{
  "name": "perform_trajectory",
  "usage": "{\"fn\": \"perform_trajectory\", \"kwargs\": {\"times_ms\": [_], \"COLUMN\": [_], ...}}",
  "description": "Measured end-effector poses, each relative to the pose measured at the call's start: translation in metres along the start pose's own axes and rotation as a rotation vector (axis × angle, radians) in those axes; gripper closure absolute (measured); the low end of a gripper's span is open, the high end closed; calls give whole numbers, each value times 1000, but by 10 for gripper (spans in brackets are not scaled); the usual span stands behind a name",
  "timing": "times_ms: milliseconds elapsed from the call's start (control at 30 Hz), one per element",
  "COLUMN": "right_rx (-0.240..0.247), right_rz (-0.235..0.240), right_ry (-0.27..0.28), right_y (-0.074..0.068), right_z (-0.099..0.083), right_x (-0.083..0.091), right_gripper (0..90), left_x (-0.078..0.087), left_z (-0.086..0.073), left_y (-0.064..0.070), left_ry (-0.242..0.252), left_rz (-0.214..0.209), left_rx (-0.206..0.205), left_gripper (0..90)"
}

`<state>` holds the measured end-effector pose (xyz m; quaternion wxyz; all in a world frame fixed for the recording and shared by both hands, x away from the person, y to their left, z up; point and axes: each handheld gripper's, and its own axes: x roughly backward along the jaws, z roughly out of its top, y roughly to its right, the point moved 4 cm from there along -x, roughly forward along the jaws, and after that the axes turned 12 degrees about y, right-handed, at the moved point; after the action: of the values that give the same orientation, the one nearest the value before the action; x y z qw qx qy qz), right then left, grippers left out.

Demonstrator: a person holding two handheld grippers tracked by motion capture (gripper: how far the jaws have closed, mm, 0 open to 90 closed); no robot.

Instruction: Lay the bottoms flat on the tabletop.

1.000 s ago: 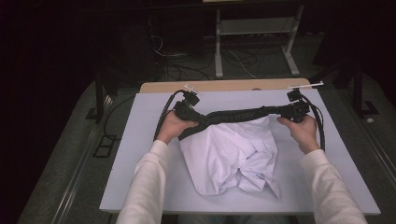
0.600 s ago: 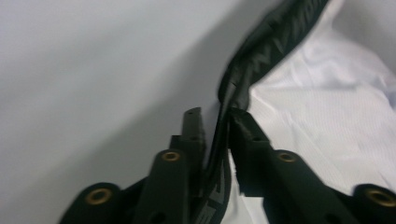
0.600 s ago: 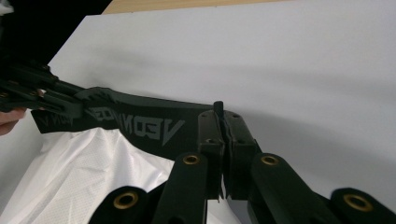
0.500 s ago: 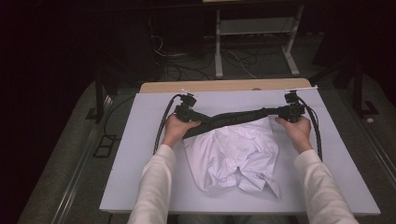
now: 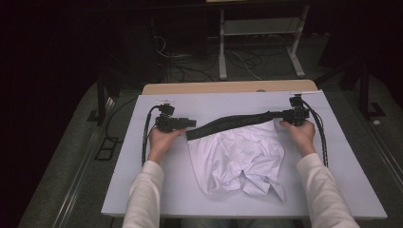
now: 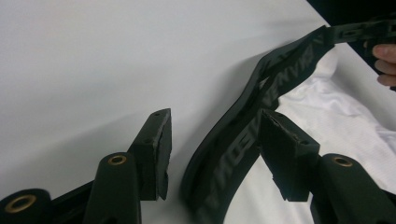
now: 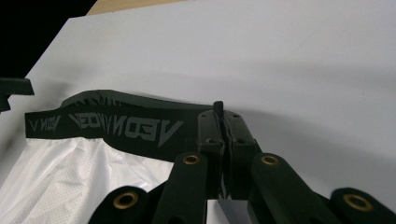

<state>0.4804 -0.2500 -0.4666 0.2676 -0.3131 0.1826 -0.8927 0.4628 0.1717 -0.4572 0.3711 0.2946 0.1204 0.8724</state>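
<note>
A white garment (image 5: 237, 156) with a black lettered waistband (image 5: 233, 122) lies crumpled mid-table. In the high view my left gripper (image 5: 190, 123) sits just off the band's left end. Its own view shows the left gripper (image 6: 215, 119) open, with the waistband (image 6: 280, 70) running loose between the jaws, close to the right one. My right gripper (image 5: 278, 114) holds the band's right end. In the right gripper view the right gripper (image 7: 224, 122) is shut on the waistband (image 7: 116, 123), above the white fabric (image 7: 70, 172).
A white board (image 5: 342, 161) covers the table, with a wooden edge (image 5: 228, 88) at the far side. Cables (image 5: 145, 137) trail from both grippers. Beyond the table are a dark floor and a metal stand (image 5: 256, 28).
My left gripper has opened and let go of the waistband's left end, drawing slightly left and nearer to me. The band has sunk to the table. The right gripper keeps its hold.
</note>
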Motion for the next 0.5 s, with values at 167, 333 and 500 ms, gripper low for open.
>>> {"fn": "perform_trajectory", "kwargs": {"times_ms": [167,333,500], "right_rx": [-8,-2,-9], "right_rz": [0,-2,2], "right_ry": [6,-4,-7], "right_y": [1,0,2], "right_z": [-1,-2,-5], "right_x": [-1,-2,-2], "right_gripper": [862,862,862], "left_x": [7,6,-2], "left_z": [-16,-27,-35], "left_y": [-7,-3,8], "left_ry": [-3,-37,-82], "left_rz": [3,-6,-25], "left_rx": [31,22,4], "left_gripper": [446,437,449]}}
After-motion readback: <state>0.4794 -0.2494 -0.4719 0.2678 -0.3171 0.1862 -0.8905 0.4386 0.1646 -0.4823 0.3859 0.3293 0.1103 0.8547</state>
